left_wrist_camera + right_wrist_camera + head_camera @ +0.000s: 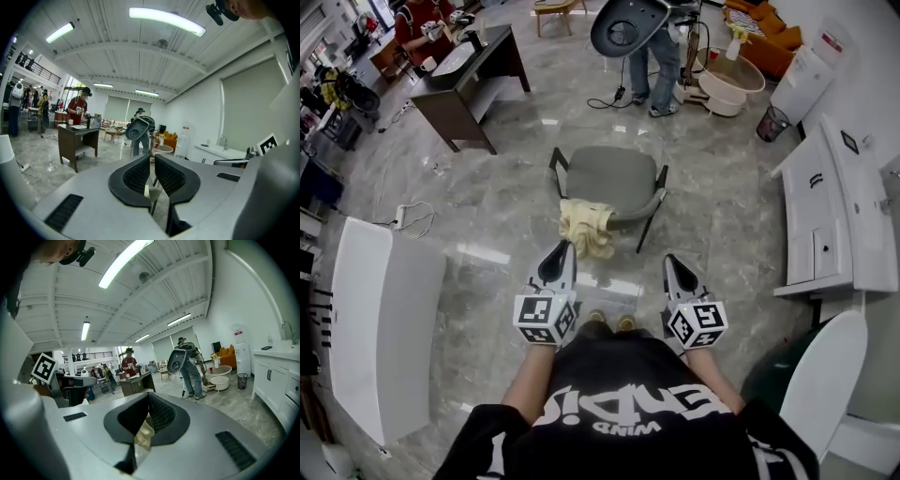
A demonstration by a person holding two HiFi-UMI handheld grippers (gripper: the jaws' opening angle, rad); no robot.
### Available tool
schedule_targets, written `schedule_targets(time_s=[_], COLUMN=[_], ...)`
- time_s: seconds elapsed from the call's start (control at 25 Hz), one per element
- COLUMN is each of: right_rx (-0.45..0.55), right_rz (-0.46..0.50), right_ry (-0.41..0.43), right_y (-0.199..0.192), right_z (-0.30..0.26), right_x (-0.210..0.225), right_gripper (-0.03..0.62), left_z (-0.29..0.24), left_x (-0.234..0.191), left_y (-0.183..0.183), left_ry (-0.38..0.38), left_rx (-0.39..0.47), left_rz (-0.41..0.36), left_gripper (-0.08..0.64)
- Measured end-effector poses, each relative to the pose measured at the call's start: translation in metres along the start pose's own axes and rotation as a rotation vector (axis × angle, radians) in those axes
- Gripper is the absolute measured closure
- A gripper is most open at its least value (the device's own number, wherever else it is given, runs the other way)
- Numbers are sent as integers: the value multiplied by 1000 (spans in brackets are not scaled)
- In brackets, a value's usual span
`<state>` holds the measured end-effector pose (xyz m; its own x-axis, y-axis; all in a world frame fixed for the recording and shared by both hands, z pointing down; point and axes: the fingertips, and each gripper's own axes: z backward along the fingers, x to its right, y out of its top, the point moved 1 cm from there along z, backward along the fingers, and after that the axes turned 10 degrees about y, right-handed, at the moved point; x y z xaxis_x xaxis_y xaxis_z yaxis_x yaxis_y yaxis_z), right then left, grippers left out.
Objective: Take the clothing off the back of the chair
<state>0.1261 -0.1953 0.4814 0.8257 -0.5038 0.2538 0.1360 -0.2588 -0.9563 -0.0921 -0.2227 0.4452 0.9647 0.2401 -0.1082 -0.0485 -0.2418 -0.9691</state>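
Note:
A grey chair stands on the marble floor ahead of me. Cream clothing hangs in a bunch over the left end of the chair's near edge. My left gripper is shut, its tip just below and left of the clothing; I cannot tell whether it touches. My right gripper also looks shut and points at the floor beside the chair's right leg, apart from the clothing. A cream sliver shows below each pair of jaws in the gripper views.
A white table stands at my left and white cabinets line the right. Beyond the chair are a dark desk and a person carrying a chair. A power strip with cable lies on the floor at left.

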Motion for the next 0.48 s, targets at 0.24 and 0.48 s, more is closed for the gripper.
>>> schedule_targets(time_s=[0.24,0.48], right_rx=[11,3], right_rz=[18,15], right_ry=[4,-2], right_y=[10,10], right_z=[-25,-39], right_x=[2,7], right_gripper=[578,578], left_z=[-31,-54], left_x=[-7,-15], left_y=[-4,-20], left_ry=[-50,-39], left_rx=[-27,-68], left_rz=[11,-28], left_gripper=[253,98])
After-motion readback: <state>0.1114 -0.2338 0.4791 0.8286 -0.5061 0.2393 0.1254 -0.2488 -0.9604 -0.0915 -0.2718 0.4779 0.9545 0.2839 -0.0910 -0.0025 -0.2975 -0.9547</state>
